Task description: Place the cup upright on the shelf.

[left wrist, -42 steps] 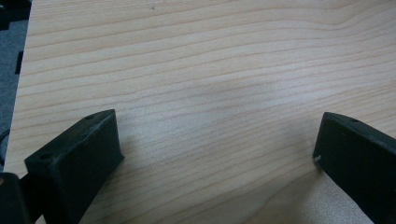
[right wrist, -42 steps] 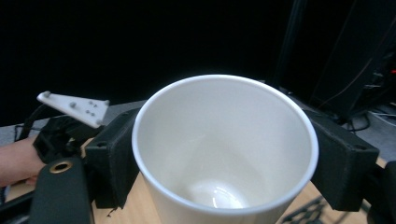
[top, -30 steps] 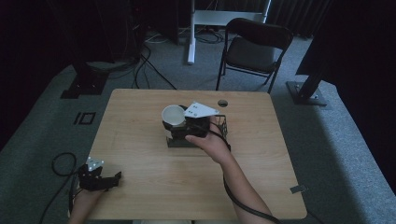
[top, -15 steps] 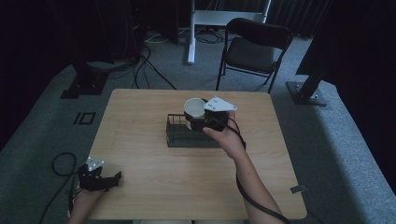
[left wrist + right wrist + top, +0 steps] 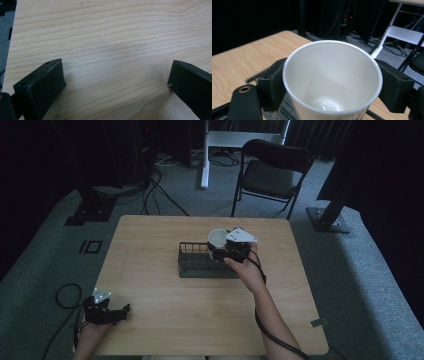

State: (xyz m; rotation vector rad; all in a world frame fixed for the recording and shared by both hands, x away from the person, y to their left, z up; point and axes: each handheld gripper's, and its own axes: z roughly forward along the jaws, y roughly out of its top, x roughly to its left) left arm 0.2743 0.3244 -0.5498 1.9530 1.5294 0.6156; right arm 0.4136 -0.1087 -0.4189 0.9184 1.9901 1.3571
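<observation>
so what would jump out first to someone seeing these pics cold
The white paper cup, empty and clamped between the fingers of the right gripper, held above the right end of a dark wire basket near the middle of the wooden table. Next, the left gripper at the table's near left corner, fingers wide apart over bare wood. Behind the table stands a black folding chair.
</observation>
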